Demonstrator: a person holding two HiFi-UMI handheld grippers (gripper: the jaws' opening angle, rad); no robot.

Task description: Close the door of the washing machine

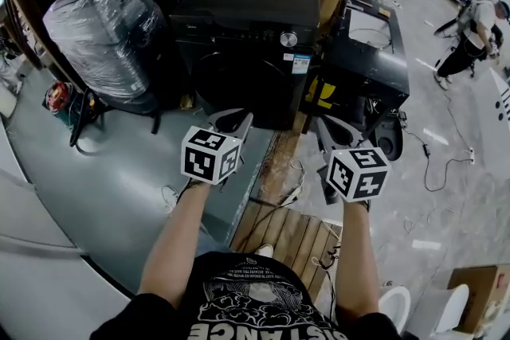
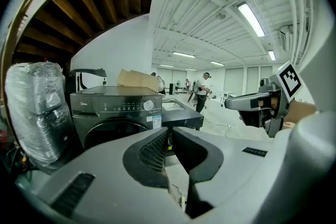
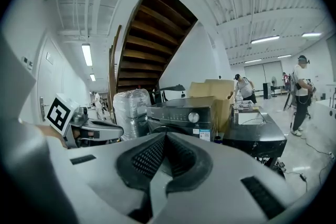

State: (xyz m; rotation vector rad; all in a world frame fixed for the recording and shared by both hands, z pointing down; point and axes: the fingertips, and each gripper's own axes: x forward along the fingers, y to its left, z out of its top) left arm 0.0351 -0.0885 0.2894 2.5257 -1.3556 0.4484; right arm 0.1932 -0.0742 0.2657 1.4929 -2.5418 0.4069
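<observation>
While you are holding both grippers raised in front of you, the black washing machine (image 1: 247,20) is standing straight ahead of them, well beyond their tips; a plastic-wrapped bundle (image 1: 107,24) is sitting off to the outer side of your left gripper (image 1: 233,121), and a lower black cabinet (image 1: 370,52) is sitting ahead of your right gripper (image 1: 335,131), just beside the machine; the round door (image 2: 108,130) is showing in the machine's front, ahead and slightly left of the left gripper's tips, and it is looking flush with the panel rather than swung out, though the dark front is making the seam hard to read; both grippers are hanging well apart from it, touching nothing; the left one's jaws are meeting at the tips with nothing between them, and the right one's are pressing together the same way, also empty; so the closing push is reading as either finished or not under way, since neither gripper is near the door; if the latch is not caught, the next move is calling for you to bring one closed gripper forward and down to the door's free edge and press squarely until it seats; the small silver knob (image 1: 288,39) is sitting above that path, so you are wanting to pass below it.
</observation>
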